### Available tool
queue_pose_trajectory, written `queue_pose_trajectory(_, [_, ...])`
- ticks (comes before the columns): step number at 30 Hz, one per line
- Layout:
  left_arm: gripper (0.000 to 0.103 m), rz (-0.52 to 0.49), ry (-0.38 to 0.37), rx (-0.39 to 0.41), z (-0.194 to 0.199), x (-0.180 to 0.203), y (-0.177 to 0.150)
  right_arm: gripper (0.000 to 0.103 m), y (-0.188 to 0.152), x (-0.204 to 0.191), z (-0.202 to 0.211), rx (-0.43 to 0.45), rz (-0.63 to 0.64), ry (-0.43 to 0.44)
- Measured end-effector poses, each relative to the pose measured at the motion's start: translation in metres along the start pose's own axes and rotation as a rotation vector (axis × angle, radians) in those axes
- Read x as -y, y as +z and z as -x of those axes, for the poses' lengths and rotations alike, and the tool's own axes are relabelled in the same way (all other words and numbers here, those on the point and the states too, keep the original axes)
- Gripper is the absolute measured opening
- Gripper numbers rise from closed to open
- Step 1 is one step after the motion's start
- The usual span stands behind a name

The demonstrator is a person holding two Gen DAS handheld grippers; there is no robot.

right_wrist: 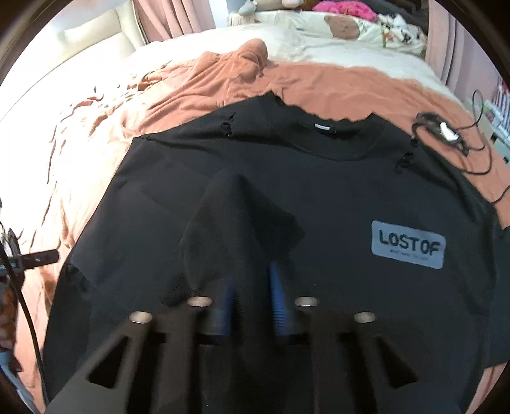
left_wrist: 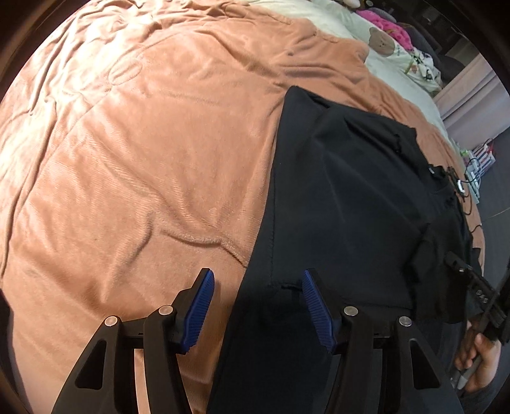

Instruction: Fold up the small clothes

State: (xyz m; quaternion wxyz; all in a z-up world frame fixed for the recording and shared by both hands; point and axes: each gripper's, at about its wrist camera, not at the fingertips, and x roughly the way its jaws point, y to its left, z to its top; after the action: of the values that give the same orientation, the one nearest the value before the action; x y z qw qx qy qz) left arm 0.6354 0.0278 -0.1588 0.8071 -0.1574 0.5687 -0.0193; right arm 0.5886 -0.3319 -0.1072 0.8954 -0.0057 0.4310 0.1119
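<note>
Covering the bed (right_wrist: 79, 105), a rumpled peach blanket (left_wrist: 143, 143) carries the black T-shirt (right_wrist: 318, 197), spread flat with its collar toward the pillows. The right tool (right_wrist: 250, 305) pinches a raised fold of shirt; the left tool (left_wrist: 258, 305) stands released over its hem. Pink curtains (right_wrist: 172, 19) hang behind.

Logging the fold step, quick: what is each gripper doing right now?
Left gripper: open, straddling the edge of the black T-shirt, pads not pressing it.
Right gripper: shut on a raised fold of the black T-shirt.
</note>
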Motion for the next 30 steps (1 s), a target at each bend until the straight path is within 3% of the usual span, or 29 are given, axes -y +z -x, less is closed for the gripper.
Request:
queue_pose_trajectory(4, [0.053,-0.007,0.048,0.011,-0.012,0.003,0.002,0.002,-0.011,0.030,0.015,0.043,-0.139,0.011])
queue_pose_trajectory(6, [0.044,0.001,0.072,0.001,-0.019,0.001,0.002,0.002,-0.019,0.047,0.020,0.050,-0.219,0.025])
queue_pose_trajectory(10, [0.037,0.025,0.062,-0.011,-0.027,-0.003,0.000,0.003,-0.032,0.073,0.012,-0.004,-0.265,-0.047])
queue_pose_trajectory(13, [0.024,-0.017,0.065,-0.007,-0.026,0.004,-0.001,0.005,-0.040,0.091,0.012,-0.035,-0.317,-0.103])
queue_pose_trajectory(15, [0.022,-0.022,0.073,-0.002,-0.025,0.006,-0.002,0.009,-0.041,0.094,0.016,-0.039,-0.321,-0.127])
queue_pose_trajectory(16, [0.022,-0.018,0.073,0.000,-0.023,0.006,-0.002,0.020,-0.042,0.094,0.019,-0.036,-0.316,-0.134])
queue_pose_trajectory(17, [0.022,-0.014,0.071,0.002,-0.022,0.006,-0.003,0.040,-0.043,0.093,0.024,-0.024,-0.308,-0.142])
queue_pose_trajectory(19, [0.022,-0.002,0.063,0.006,-0.018,0.006,-0.004,0.065,-0.042,0.083,0.039,0.025,-0.282,-0.163])
queue_pose_trajectory(21, [0.022,0.004,0.053,0.018,-0.011,0.006,-0.004,0.066,-0.041,0.071,0.048,0.056,-0.246,-0.158])
queue_pose_trajectory(24, [0.022,0.007,0.039,0.027,-0.002,0.005,-0.007,0.066,-0.038,0.042,0.051,0.049,-0.186,-0.072])
queue_pose_trajectory(30, [0.022,0.023,0.033,0.029,0.008,0.002,-0.013,0.066,-0.032,-0.021,0.021,-0.027,-0.063,-0.073])
